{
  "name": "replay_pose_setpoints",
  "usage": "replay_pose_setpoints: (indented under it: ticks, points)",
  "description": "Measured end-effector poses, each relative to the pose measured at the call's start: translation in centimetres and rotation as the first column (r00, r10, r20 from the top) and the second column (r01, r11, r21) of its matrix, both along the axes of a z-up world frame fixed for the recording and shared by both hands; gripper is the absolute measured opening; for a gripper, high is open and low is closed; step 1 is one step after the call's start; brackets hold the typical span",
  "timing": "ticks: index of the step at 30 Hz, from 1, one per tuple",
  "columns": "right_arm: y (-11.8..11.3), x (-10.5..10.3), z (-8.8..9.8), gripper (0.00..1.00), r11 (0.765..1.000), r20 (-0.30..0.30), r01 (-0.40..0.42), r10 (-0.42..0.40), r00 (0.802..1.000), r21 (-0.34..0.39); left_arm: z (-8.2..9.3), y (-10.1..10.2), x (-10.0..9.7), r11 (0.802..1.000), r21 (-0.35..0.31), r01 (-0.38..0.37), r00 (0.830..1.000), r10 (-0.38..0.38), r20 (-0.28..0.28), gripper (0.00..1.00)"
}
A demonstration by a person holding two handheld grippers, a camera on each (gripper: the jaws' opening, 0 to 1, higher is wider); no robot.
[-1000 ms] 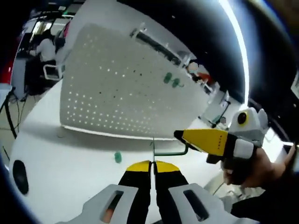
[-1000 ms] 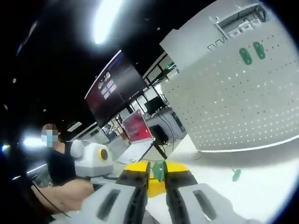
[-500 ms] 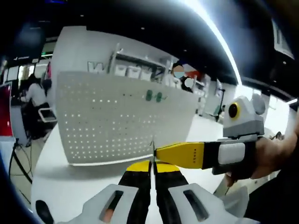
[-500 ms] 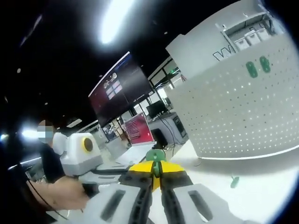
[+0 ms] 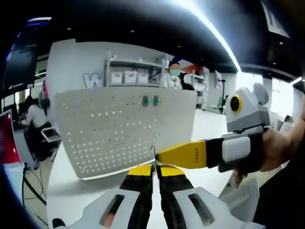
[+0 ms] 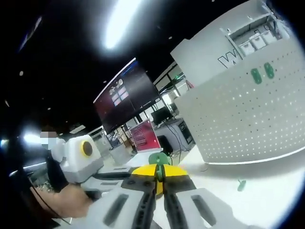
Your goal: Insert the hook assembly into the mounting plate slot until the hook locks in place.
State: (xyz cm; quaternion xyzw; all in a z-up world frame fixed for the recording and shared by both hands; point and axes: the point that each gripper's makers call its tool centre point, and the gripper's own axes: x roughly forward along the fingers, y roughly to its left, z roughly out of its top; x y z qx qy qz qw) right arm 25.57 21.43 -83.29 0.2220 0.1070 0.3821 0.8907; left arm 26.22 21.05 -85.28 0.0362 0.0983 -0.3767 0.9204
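Two green pegs (image 5: 150, 100) sit high on the upright pegboard (image 5: 119, 131) above open white tabletop (image 6: 267, 200), while the left tongs (image 5: 154, 170) pinch a thin wire and the right tongs (image 6: 159, 172) clamp the green hook (image 6: 158, 159).

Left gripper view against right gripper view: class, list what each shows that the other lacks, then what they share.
Left gripper view: a thin wire rising from the shut left gripper, the right gripper reaching in beside it, and a shelf of bins. Right gripper view: a green hook pinched in its own jaws, a green piece on the table, and a dark wall screen. Both: the pegboard with two green pegs.
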Motion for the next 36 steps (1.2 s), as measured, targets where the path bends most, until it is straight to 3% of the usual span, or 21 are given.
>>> replay_pose_setpoints:
  ticks: [3, 6, 9, 11, 13, 15, 22, 29, 33, 36]
  points:
    - [-0.5, -0.1, 0.3, 0.00, 0.997, 0.070, 0.021, -0.016, 0.997, -0.069, -0.2, -0.4, -0.4, 1.000, -0.017, 0.013, 0.999, -0.014, -0.039, 0.12]
    - [-1.0, -0.4, 0.3, 0.00, 0.994, 0.091, 0.031, -0.022, 0.996, -0.103, -0.6, -0.7, -0.4, 1.000, -0.014, 0.020, 0.998, -0.021, -0.062, 0.30]
    - [-1.8, -0.3, 0.3, 0.00, 0.991, 0.108, 0.044, -0.030, 0.994, -0.129, -0.6, -1.2, -0.8, 0.999, -0.019, 0.047, 0.997, -0.048, -0.056, 0.42]
    - [-2.2, -0.3, 0.4, 0.00, 0.987, 0.126, 0.052, -0.032, 0.991, -0.153, -0.4, -1.4, -1.1, 0.998, -0.022, 0.051, 0.997, -0.052, -0.051, 0.56]
    - [-2.7, -0.3, 0.3, 0.00, 0.971, 0.173, 0.059, -0.018, 0.985, -0.233, -0.3, -1.5, -1.5, 0.998, -0.029, 0.061, 0.996, -0.063, -0.055, 0.64]
    - [-2.8, -0.2, 0.2, 0.00, 0.950, 0.219, 0.066, 0.003, 0.976, -0.305, -0.3, -1.6, -2.0, 0.997, -0.030, 0.077, 0.996, -0.078, -0.048, 0.66]
    - [-3.3, 0.5, -0.1, 0.00, 0.946, 0.236, 0.072, 0.005, 0.972, -0.317, -1.1, -1.3, -2.3, 0.994, -0.069, 0.086, 0.992, -0.092, -0.087, 0.80]
    - [-3.7, 1.4, -0.2, 0.00, 0.939, 0.269, 0.103, -0.011, 0.963, -0.329, -0.7, -1.5, -2.4, 0.993, -0.078, 0.094, 0.988, -0.102, -0.112, 1.00]
    - [-3.8, 2.1, -0.4, 0.00, 0.936, 0.275, 0.122, -0.029, 0.961, -0.329, -1.3, -1.2, -2.2, 0.993, -0.074, 0.088, 0.989, -0.096, -0.111, 1.00]
    - [-4.7, 3.1, 0.7, 0.00, 0.932, 0.343, 0.205, -0.096, 0.934, -0.298, -1.3, -0.8, -1.9, 0.994, -0.087, 0.071, 0.992, -0.079, -0.102, 1.00]
